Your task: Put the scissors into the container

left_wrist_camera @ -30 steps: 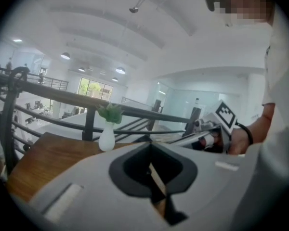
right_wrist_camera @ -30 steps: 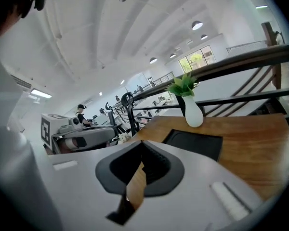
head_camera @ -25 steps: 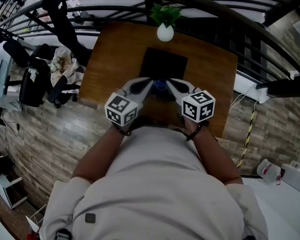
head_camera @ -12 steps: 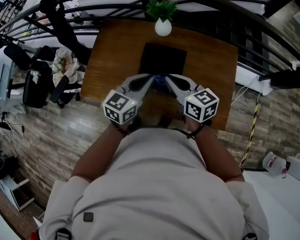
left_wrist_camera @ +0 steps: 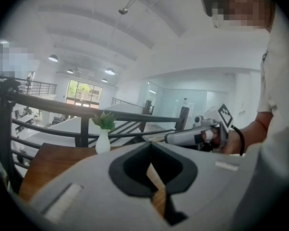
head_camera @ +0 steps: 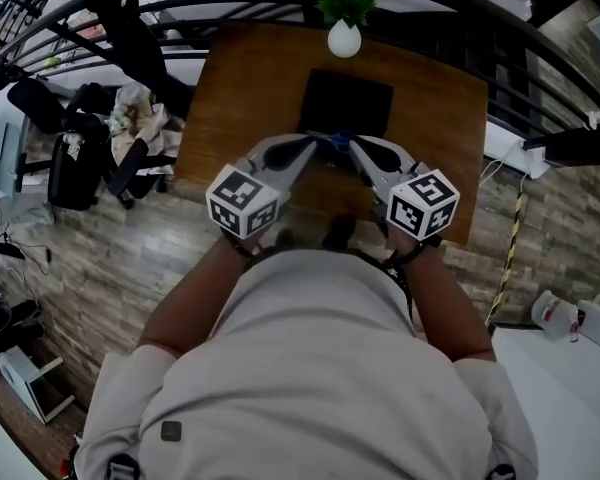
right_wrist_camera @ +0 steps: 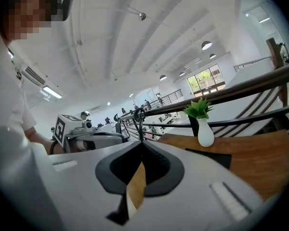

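Holding the scissors (head_camera: pixel 335 144) at the tips of the right gripper's (head_camera: pixel 353 147) closed jaws.
Left gripper (head_camera: pixel 313 141) jaws are pressed together too, tips just beside the scissors; the black container (head_camera: pixel 348 98) lies beyond both.

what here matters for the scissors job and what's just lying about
For the job: blue item at the tong tips, likely the scissors; black container; left gripper and right gripper, both shut.
Lying about: white vase with plant; black chair on the floor.
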The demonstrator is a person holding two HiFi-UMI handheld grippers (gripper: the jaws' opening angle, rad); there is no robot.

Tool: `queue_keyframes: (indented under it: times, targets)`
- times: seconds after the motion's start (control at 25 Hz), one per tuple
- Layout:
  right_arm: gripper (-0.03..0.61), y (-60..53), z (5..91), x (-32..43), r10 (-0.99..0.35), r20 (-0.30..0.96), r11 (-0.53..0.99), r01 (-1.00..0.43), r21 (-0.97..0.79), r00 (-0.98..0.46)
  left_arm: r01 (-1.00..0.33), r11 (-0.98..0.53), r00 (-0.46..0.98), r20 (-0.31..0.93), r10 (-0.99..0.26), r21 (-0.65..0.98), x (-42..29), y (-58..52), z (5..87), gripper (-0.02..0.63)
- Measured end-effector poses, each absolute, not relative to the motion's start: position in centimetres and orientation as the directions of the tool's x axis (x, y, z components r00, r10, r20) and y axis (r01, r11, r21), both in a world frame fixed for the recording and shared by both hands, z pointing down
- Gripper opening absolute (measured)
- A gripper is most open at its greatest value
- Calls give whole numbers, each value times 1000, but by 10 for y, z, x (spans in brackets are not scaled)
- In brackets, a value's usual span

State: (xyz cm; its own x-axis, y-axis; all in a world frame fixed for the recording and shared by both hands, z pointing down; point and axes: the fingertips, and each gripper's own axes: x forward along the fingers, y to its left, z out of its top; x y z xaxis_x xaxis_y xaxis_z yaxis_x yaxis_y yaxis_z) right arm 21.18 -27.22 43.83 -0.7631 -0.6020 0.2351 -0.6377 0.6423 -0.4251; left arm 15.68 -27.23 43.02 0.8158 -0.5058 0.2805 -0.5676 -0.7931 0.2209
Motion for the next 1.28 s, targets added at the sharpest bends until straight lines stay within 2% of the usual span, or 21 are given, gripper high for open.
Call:
queue_keyframes:
  times: [0.52,0.92,1.28]
  targets:
    - [5,-199,403,162,-688,211,603,-709,-365,-694,-445,-875,890,206,-407,191,100,-209,398,2]
    - [5,-147,394,153,-741,230,542,-764,-350,-630,-408,-890,909,186,-374,203,66,-158,390,2]
    - [5,-105,392,170,-717,240,567,-748,-346,-654,-426,-880,902,171,-396,209,86,-118,381,2]
